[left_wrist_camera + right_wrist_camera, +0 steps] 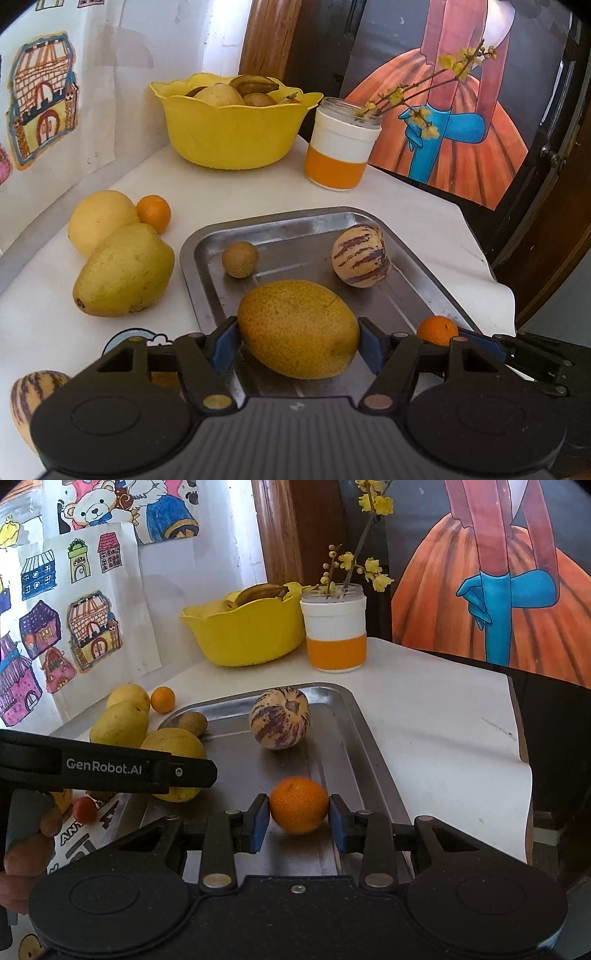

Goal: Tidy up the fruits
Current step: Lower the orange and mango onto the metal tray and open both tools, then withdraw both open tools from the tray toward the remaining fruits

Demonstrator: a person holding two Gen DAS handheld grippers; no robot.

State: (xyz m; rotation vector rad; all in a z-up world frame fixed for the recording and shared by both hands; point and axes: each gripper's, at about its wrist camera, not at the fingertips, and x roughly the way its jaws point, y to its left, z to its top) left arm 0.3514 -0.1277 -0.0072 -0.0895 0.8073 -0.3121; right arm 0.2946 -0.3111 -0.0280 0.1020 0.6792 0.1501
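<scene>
Left gripper (297, 341): clenched on the mango (298, 328), a blue pad seen against each end of the fruit, which is held just over the near end of the metal tray (295, 221).
Right gripper (298, 821): grasping the small orange (298, 805); both pads are pressed to its sides, above the tray's near right part.
Step in hand (judged): both fruits are being brought to the tray for setting down.
Doing it well: the mango should be lowered until it is borne by the tray floor before the pads are parted, since a rounded fruit let go early is likely to roll. The orange is best placed apart from the striped melon (279, 718) and clear of the sloped rim.
Spacing: room should be kept from the small brown fruit (240, 259) at the tray's far left.
Left outside the tray: a pear (123, 271), a yellow fruit (99, 219) and a second orange (154, 213) on the white table (406, 206).
Hidden: whether either held fruit touches the tray cannot be told, the undersides being covered by the grippers.
Cut off: a second striped fruit (27, 397) is half behind the left gripper's body.
Hard to make out: the contents of the yellow bowl (229, 136), apart from a darkened banana on top.
</scene>
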